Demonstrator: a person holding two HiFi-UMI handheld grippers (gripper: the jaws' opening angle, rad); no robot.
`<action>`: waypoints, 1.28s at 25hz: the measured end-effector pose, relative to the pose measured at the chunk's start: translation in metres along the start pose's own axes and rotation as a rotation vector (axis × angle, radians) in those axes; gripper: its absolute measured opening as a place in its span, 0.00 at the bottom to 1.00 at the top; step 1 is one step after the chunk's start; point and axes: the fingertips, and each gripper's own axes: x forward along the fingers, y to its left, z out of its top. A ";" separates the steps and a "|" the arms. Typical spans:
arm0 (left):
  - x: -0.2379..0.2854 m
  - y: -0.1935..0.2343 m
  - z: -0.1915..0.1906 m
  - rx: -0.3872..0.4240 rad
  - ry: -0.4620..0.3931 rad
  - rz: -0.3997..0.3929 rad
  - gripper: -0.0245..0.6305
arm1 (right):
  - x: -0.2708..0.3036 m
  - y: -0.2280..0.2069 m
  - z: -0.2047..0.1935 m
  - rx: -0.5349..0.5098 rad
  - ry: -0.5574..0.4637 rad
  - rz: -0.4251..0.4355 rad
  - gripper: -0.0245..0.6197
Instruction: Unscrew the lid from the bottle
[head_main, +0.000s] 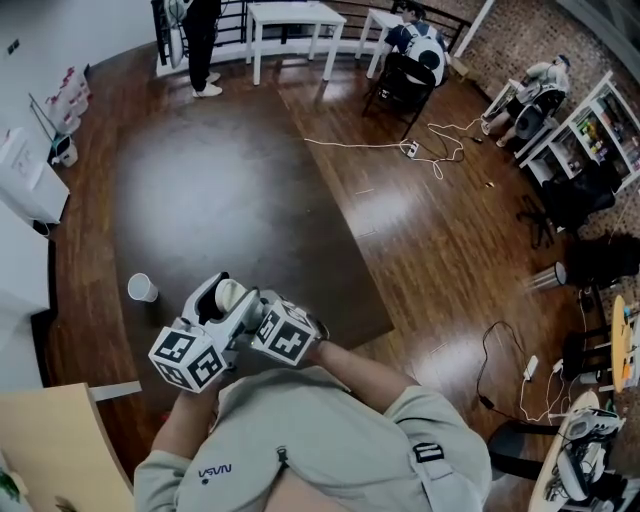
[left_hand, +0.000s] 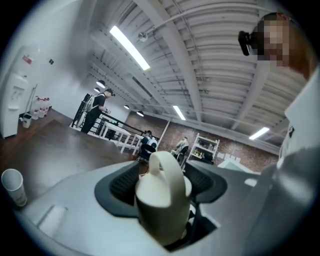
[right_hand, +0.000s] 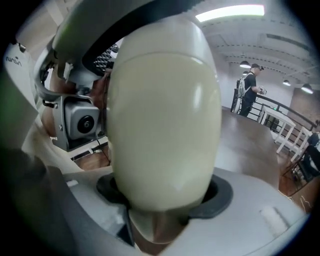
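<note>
Both grippers are on the bottle (head_main: 229, 296), held in the air at lower left of the head view, over the dark wood floor (head_main: 230, 180), not on a worktop.

Left gripper (head_main: 218, 292): in its own view the jaws sit either side of the cream bottle (left_hand: 162, 205) with the dark pads (left_hand: 120, 185) against its sides, so it's clamped. The lid (left_hand: 165, 167), with its loop handle, points away from the camera. Can't tell if the lid is loosened.

Right gripper (head_main: 252, 312): in its own view the bottle body (right_hand: 162, 125) fills centre frame and the jaws are closed on its lower part (right_hand: 165, 192). The left gripper's camera (right_hand: 82, 122) shows at left of that frame, close by.

The marker cubes (head_main: 190, 358) sit side by side at the person's chest.

Paper cup (head_main: 142, 288) stands upright on the floor left of the grippers, well apart from the bottle. It also shows at lower left of the left gripper view (left_hand: 13, 186).

Upper frame: white tables (head_main: 296, 15), a standing person (head_main: 203, 40) and a cable (head_main: 400, 148) on the floor.
</note>
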 end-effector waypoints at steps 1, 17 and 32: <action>0.000 -0.001 0.000 -0.002 0.000 -0.010 0.50 | 0.000 0.001 -0.001 0.001 0.003 0.008 0.50; -0.039 -0.055 0.035 -0.129 -0.023 -0.653 0.57 | -0.103 0.096 0.014 -0.035 -0.168 1.009 0.50; -0.038 -0.071 0.037 -0.166 0.010 -0.808 0.53 | -0.118 0.110 0.023 -0.042 -0.124 1.214 0.50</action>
